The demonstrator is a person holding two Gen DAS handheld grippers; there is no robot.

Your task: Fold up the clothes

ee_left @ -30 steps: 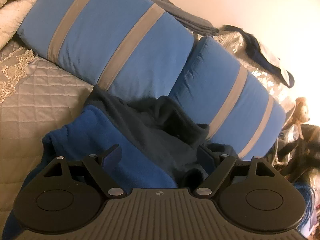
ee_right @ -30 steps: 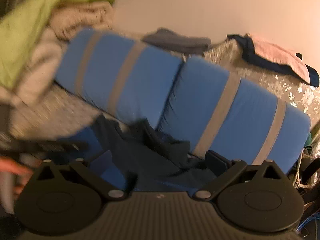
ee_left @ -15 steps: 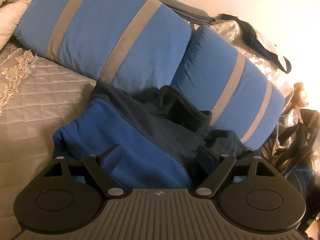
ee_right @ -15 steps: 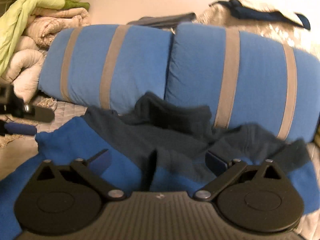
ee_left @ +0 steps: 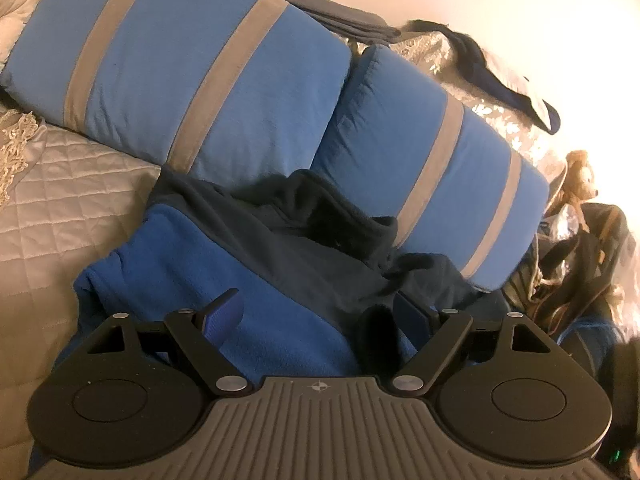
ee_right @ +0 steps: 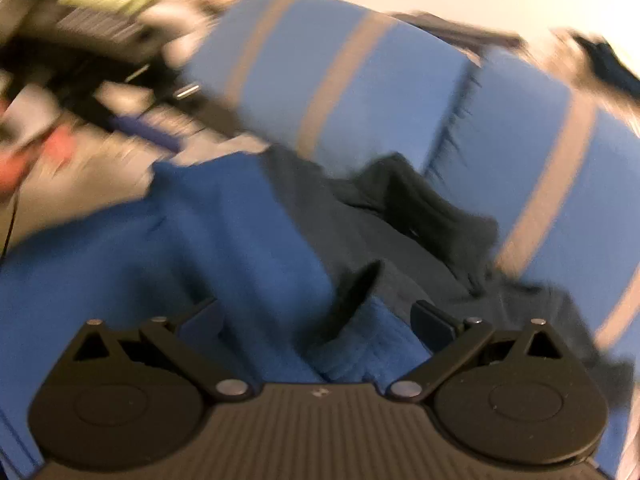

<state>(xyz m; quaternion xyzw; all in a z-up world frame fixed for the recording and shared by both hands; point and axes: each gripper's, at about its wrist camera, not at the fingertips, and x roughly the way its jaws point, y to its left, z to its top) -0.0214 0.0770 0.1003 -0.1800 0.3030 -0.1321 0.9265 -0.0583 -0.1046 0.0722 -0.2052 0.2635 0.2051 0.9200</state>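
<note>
Both grippers, left (ee_left: pixel 318 312) & right (ee_right: pixel 318 320), jaws apart over rumpled blue/navy fleece jacket (ee_left: pixel 248 264), soft nap.

Each hand-held gripper, left (ee_left: pixel 318 314) and right (ee_right: pixel 318 318), has a ribbed grey body, two black round discs, black link arms with silver screws, and blue-padded fingers (ee_left: pixel 224 312).

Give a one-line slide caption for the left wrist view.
Open left gripper over a rumpled blue-and-navy fleece lying against two striped pillows.
</note>
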